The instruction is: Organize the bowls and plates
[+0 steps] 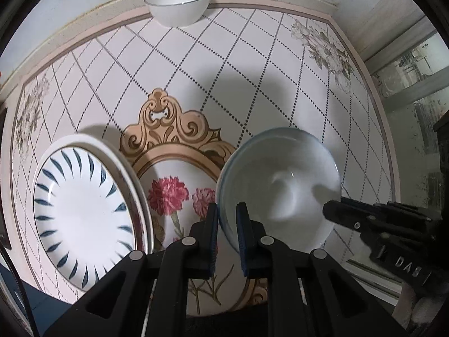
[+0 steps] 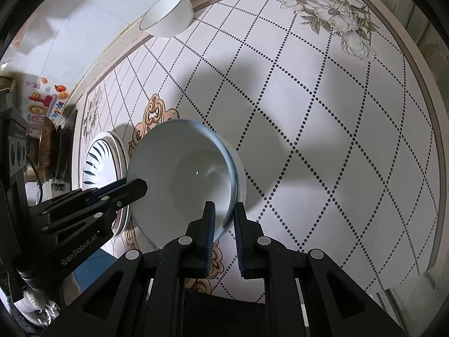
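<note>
Between your two grippers sits the pale bowl [image 1: 283, 185], blurred, above the patterned tabletop [image 1: 252, 70]. Your left gripper [image 1: 226, 213] has its jaws pinched on the bowl's left rim; your right gripper [image 2: 224, 213] has its jaws pinched on the opposite rim. Just left of the bowl lies a blue-streaked plate [image 1: 81, 210]. A white bowl [image 1: 178, 2] stands at the far edge, well apart.

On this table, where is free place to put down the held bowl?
Free: the dotted-grid tabletop between the held bowl, the small white bowl and the far flower print. Crowded: near side, where the striped plate lies.
</note>
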Motion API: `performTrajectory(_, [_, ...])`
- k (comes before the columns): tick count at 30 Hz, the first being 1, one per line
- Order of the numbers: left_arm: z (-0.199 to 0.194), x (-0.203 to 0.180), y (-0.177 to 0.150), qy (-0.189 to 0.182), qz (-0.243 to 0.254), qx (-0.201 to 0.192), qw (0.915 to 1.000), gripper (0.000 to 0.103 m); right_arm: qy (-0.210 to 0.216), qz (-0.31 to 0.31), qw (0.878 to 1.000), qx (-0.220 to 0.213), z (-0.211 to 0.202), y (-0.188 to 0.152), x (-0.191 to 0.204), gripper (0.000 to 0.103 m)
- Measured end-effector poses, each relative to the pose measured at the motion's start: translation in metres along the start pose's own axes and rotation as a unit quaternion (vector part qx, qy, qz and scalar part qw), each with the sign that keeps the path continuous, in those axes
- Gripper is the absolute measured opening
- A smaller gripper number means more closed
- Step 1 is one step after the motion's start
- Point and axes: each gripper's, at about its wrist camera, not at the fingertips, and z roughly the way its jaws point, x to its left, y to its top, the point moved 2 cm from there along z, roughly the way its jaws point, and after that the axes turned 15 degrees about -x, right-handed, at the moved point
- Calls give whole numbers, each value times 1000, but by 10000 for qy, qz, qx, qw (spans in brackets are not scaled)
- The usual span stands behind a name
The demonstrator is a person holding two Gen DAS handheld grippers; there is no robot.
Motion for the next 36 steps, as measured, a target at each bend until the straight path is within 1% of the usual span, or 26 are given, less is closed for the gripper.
performTrajectory(2, [-13, 6, 3, -138, -142, -23, 9998, 12, 50, 47, 10000, 42, -7, 5, -1, 16])
performTrajectory(3, [-25, 11, 8, -188, -258, -105, 9994, 12, 104, 87, 9999, 22, -12, 9, -2, 16])
performTrajectory(5, [-41, 23, 23, -253, -490, -248, 9982, 15, 261, 191, 9994, -135, -27, 23, -3, 17])
performTrajectory(6, [-47, 31, 32, -287, -655, -351, 9968, 24, 300, 210, 9991, -217, -33, 33, -3, 25])
performTrajectory(7, [-50, 38, 42, -314, -790, -441, 9954, 31, 333, 249, 9987, -294, -38, 45, -2, 40])
performTrajectory(9, [-52, 55, 69, -322, -1045, -631, 9920, 36, 521, 375, 9966, -512, -42, 74, 2, 56])
performTrajectory(11, [-45, 77, 99, -114, -1311, -810, 9880, 36, 676, 410, 9947, -654, -38, 102, 10, 56])
performTrajectory(12, [-38, 88, 115, -68, -1465, -857, 9855, 36, 755, 405, 9935, -744, -31, 124, 16, 56])
performTrajectory(15, [-5, 124, 163, -71, -1978, -835, 9767, 36, 889, 402, 9906, -961, -3, 178, 35, 56])
performTrajectory(17, [18, 141, 186, -57, -2204, -777, 9723, 36, 862, 331, 9906, -1007, 23, 213, 47, 56])
performTrajectory(20, [52, 155, 210, -158, -2379, -648, 9690, 36, 735, 197, 9929, -914, 62, 251, 61, 56])
performTrajectory(21, [57, 156, 212, -159, -2399, -625, 9686, 36, 675, 147, 9939, -856, 79, 265, 65, 56])
performTrajectory(23, [75, 157, 223, -287, -2456, -571, 9673, 36, 609, 101, 9952, -764, 99, 278, 70, 56])
performTrajectory(24, [84, 157, 228, -328, -2478, -514, 9669, 36, 593, 88, 9958, -697, 112, 285, 72, 56])
performTrajectory(26, [95, 154, 233, -353, -2448, -473, 9678, 35, 568, 71, 9965, -602, 129, 292, 72, 51])
performTrajectory(27, [100, 152, 236, -299, -2385, -445, 9696, 35, 559, 37, 9969, -561, 136, 292, 72, 39])
performTrajectory(28, [105, 149, 239, -220, -2285, -434, 9723, 22, 535, -11, 9972, -519, 143, 293, 72, 24])
performTrajectory(29, [108, 147, 241, -147, -2197, -430, 9745, 14, 464, -68, 9977, -486, 150, 294, 73, 21])
performTrajectory(30, [110, 145, 241, -35, -2088, -428, 9770, 11, 409, -123, 9978, -515, 154, 295, 72, 17])
performTrajectory(31, [111, 141, 242, 42, -1986, -467, 9790, 11, 368, -171, 9976, -560, 156, 294, 71, 14])
performTrajectory(33, [111, 138, 242, 145, -1873, -512, 9809, 9, 409, -217, 9971, -612, 157, 294, 71, 14])
performTrajectory(36, [108, 132, 238, 244, -1804, -534, 9818, 8, 387, -299, 9967, -641, 157, 292, 72, 13])
